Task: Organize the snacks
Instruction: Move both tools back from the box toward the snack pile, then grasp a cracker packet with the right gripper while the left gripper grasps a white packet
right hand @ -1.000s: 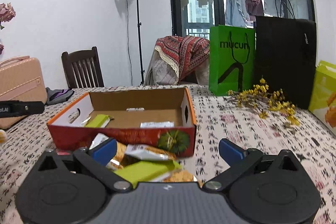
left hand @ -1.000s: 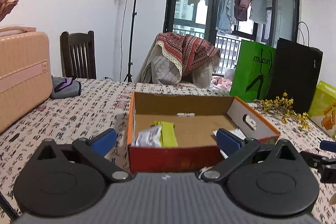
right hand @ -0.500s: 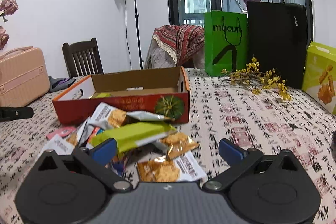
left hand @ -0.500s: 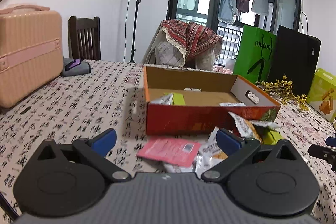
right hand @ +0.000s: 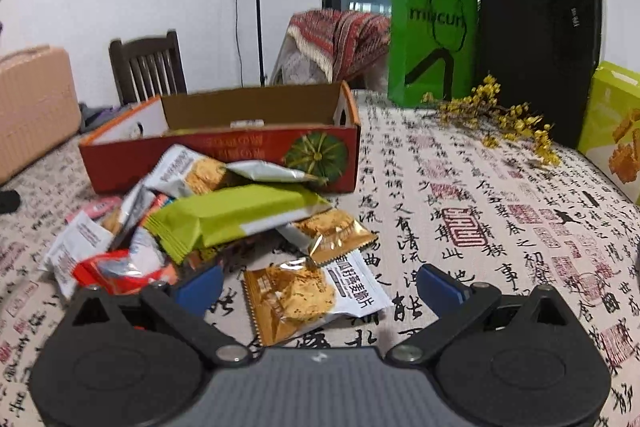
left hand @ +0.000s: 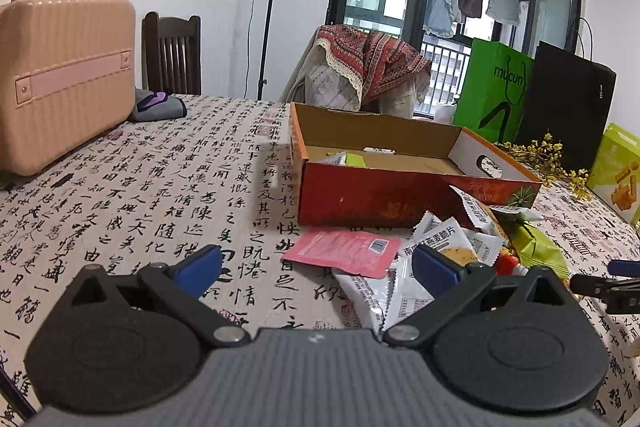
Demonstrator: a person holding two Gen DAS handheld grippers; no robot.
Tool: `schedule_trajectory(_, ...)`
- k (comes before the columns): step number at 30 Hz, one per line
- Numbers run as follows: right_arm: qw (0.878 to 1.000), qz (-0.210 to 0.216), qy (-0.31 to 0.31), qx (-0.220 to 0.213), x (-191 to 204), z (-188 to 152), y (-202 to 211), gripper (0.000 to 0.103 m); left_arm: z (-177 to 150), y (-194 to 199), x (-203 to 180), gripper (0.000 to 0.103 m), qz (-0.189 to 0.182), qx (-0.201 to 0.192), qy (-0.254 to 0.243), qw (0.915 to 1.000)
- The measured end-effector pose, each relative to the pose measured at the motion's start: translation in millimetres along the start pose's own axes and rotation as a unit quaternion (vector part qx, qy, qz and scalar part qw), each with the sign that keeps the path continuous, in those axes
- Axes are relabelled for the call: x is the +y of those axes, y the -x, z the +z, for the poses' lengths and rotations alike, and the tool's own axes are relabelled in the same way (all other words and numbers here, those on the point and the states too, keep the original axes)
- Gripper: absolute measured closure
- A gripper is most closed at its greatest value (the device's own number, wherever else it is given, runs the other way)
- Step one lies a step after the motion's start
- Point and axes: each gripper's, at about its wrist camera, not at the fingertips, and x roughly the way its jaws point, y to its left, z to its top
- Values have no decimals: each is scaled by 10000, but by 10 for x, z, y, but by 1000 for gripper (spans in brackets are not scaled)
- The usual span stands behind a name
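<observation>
Between right jaws: gold packet flat on desk, long axis slanting up to the right
Nearer arm: right gripper, jaws spread, empty
Left gripper: jaws spread, empty; pink packet just ahead
Box: behind pile, open
In the way: green bar and pile to the left

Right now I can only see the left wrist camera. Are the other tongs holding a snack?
Observer: No. The right tongs are open and grip nothing.
Child: So what's nearest to them?
Observer: A gold packet you can't see. It lies flat on the cloth just in front of them.
</observation>
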Motion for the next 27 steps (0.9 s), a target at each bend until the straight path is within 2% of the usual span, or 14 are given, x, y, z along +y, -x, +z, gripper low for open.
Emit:
schedule_trajectory(6,9981,-82,294,536,11,75,-368,0,-16,0,17,0,10,19,36,10000)
schedule_trajectory(9,9972,146,183,712,-26,102,-509,0,-26,-9,34,0,29,45,66,10000)
schedule_trajectory(20,9975,287,221,606,-44,122,-577,0,-60,-45,57,0,18,142,144,9998)
schedule_trajectory(22,9979,287,210,539,-44,107,-536,9,-61,-41,61,0,5,139,141,9998)
schedule_trajectory(24,9983,307,209,459,-40,90,-475,23,-58,-40,72,0,18,135,151,9998)
schedule_trajectory(27,9988,275,127,383,-63,48,-397,30,-62,-58,97,0,66,168,198,9996)
